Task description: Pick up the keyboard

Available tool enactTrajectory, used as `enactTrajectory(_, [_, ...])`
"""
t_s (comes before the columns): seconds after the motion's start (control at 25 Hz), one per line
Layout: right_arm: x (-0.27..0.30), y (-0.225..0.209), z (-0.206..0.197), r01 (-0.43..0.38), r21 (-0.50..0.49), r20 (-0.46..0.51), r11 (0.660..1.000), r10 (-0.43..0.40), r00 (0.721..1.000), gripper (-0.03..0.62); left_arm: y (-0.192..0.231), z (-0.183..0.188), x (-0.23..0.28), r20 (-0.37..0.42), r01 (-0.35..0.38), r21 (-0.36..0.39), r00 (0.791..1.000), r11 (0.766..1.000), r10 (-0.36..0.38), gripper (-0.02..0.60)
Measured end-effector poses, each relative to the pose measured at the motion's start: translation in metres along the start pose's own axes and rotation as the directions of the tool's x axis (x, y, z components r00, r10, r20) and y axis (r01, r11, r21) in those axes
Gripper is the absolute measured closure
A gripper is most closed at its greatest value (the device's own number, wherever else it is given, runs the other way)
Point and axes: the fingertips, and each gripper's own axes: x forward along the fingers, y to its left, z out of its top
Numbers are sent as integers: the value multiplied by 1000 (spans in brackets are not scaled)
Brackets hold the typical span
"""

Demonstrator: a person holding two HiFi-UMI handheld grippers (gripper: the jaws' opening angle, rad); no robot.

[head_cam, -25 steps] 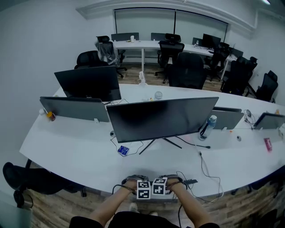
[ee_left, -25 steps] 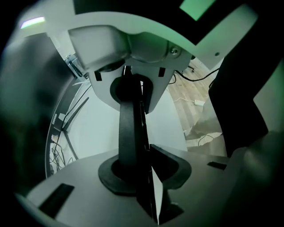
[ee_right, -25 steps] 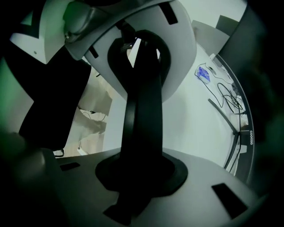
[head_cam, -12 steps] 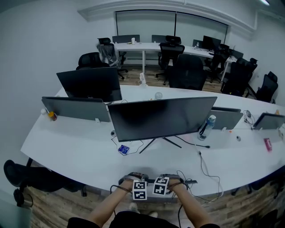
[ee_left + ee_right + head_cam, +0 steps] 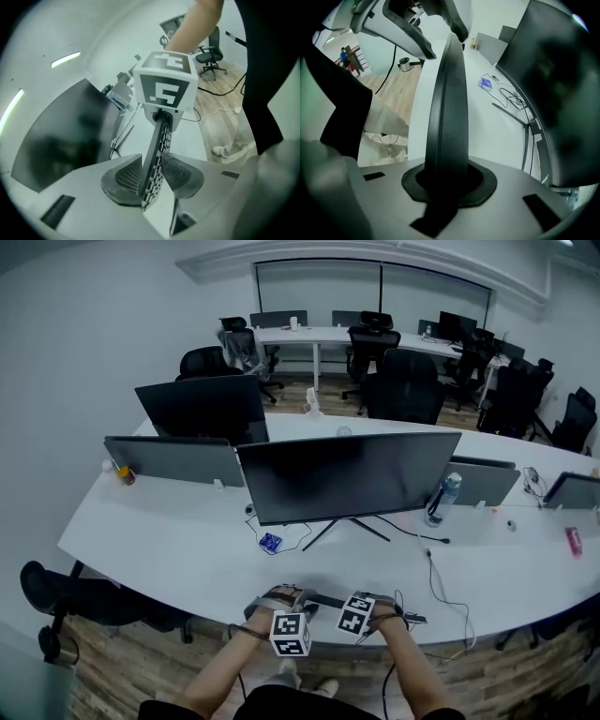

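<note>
- Lifting looks to be the step in hand: the keyboard [image 5: 323, 600] is at the near edge of the surface [image 5: 169, 549], held between both claws.
- Right claw [image 5: 447, 180] is clamped on one end; keep that grip firm.
- Left claw [image 5: 152, 176] has its jaws opening with the other end between them, the pads touching it; tighten there and raise both ends level.
</note>
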Motion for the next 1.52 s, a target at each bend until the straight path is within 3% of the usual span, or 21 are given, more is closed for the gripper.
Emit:
enactTrajectory(0.12, [-11,-10,-4,23,67,32,997,-26,999,523,13,1,-21,32,-58,-125,998,990,63,493])
enactTrajectory(0.36, [-43,-27,-4,68,272,145,960,-111,983,523,26,-7,-45,106,-96,-354,984,930,142,546])
enactTrajectory(0.72, [-93,-22,22,41,503,306,863,-222,926,523,34,-20,-66,188,-75,-485,964,871,188,571])
enactTrajectory(0.96, [-135,-10,60,-35,639,433,768,-322,842,526,23,-52,-96,219,-48,-607,949,793,226,571])
enactTrajectory(1.12, [-159,-1,80,-45,686,470,726,-395,789,526,17,-67,-120,239,-37,-656,937,754,254,571])
enactTrajectory(1.32, [-189,8,98,-29,731,489,682,-494,719,526,11,-77,-146,262,-44,-676,919,736,295,571])
enactTrajectory(1.52, [-227,18,111,-58,783,517,619,-597,614,526,3,-85,-168,287,-43,-678,904,734,318,571])
